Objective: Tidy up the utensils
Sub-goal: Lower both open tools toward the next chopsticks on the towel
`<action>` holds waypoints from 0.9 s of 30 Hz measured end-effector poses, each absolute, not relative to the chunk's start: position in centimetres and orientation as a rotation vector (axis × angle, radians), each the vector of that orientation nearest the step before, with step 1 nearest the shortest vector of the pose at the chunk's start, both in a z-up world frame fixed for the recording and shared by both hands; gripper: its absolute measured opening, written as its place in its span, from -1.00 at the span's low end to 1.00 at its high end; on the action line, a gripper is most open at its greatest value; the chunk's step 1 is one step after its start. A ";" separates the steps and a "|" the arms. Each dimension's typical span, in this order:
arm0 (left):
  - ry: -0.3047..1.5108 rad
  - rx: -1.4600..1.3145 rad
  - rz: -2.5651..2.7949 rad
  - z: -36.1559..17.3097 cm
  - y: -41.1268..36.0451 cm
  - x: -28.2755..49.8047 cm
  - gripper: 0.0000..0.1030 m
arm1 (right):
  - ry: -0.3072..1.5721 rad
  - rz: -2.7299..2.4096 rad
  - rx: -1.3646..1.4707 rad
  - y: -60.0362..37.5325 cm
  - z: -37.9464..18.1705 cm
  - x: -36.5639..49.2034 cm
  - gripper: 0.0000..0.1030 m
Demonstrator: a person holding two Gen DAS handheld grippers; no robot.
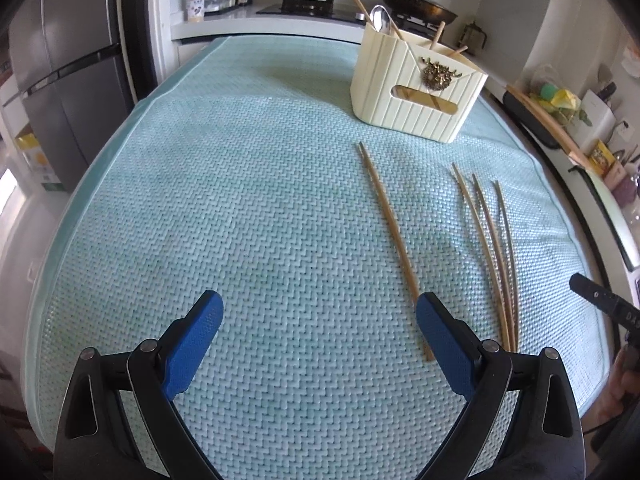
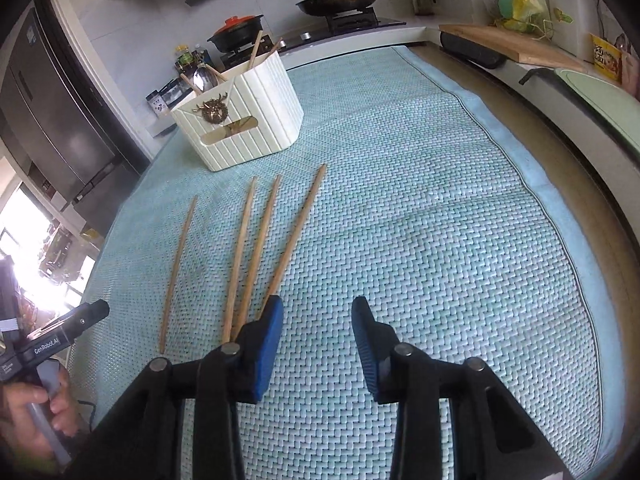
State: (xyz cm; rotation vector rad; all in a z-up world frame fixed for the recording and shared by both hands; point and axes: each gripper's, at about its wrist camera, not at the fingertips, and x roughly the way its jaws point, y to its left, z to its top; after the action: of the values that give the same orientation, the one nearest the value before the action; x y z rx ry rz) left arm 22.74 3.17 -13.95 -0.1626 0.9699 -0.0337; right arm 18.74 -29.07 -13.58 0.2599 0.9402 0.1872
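My right gripper (image 2: pixel 318 316) and left gripper (image 1: pixel 320 314), both spread and empty, face chopsticks (image 2: pixel 256 248) lying lengthwise away toward the holder (image 2: pixel 256 128), butt ends just ahead-left of the right tongs, so right looks nearer.

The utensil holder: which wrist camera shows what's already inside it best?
The left wrist view: the utensil holder shows a spoon and chopstick ends above its rim. The right wrist view shows the same holder tilted by the lens, spoon partly hidden.
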 end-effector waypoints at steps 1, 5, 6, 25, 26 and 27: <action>0.975 -0.168 -0.032 -14.0 3.1 23.0 0.89 | 0.949 0.202 0.269 -28.9 -13.7 19.5 -0.32; 0.976 -0.173 -0.050 -13.9 2.7 24.1 0.89 | 0.961 0.203 0.265 -27.9 -14.2 23.2 -0.34; 0.972 -0.162 -0.051 -13.8 2.6 24.6 0.89 | 0.965 0.198 0.272 -27.9 -14.4 24.3 -0.34; 1.189 -0.190 -0.091 -16.5 2.0 40.2 0.87 | 1.223 0.173 0.098 -24.2 -16.9 36.7 -0.38; 1.197 -0.172 -0.082 -16.9 1.5 40.6 0.84 | 1.232 0.171 0.098 -23.6 -17.1 37.6 -0.38; 1.206 -0.150 -0.066 -17.4 1.0 41.0 0.81 | 1.234 0.171 0.094 -23.6 -17.2 37.9 -0.38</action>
State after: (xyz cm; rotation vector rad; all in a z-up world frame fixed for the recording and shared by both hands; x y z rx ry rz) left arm 41.03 1.02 -17.37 -0.1500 1.2057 -0.0660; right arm 37.92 -23.55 -17.21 0.0943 1.2341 0.1711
